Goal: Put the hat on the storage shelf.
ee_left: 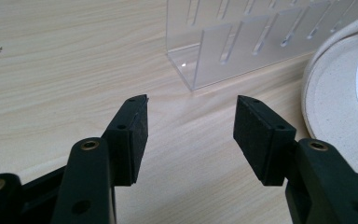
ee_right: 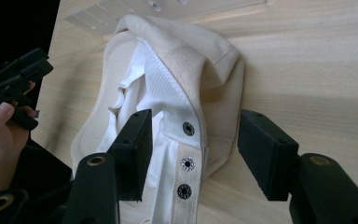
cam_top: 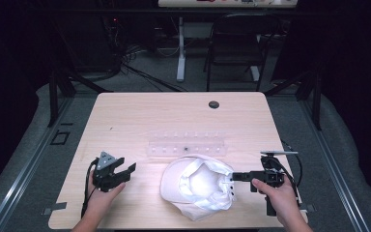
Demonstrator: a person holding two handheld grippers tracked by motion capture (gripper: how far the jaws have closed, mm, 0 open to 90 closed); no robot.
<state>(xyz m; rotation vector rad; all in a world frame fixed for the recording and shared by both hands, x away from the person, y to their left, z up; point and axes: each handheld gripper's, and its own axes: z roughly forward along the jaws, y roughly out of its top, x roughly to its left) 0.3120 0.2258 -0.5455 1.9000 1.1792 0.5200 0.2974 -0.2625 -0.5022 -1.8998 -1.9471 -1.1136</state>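
A cream cap (cam_top: 195,186) lies upside down on the table's near middle, its white lining showing. In the right gripper view the cap (ee_right: 168,79) has a rear strap with dark snaps (ee_right: 187,163). My right gripper (ee_right: 193,149) is open with its jaws on either side of that strap and the cap's rear edge; in the high view it (cam_top: 234,177) meets the cap's right side. My left gripper (cam_top: 128,170) rests left of the cap, open and holding nothing. Its jaws (ee_left: 191,128) point at bare wood, with the cap's brim (ee_left: 335,107) to their right.
A clear acrylic slotted rack (cam_top: 187,145) stands just behind the cap; it (ee_left: 242,42) rises ahead of the left jaws. A dark grommet hole (cam_top: 214,104) is near the table's far edge. A chair (cam_top: 236,43) stands beyond the table.
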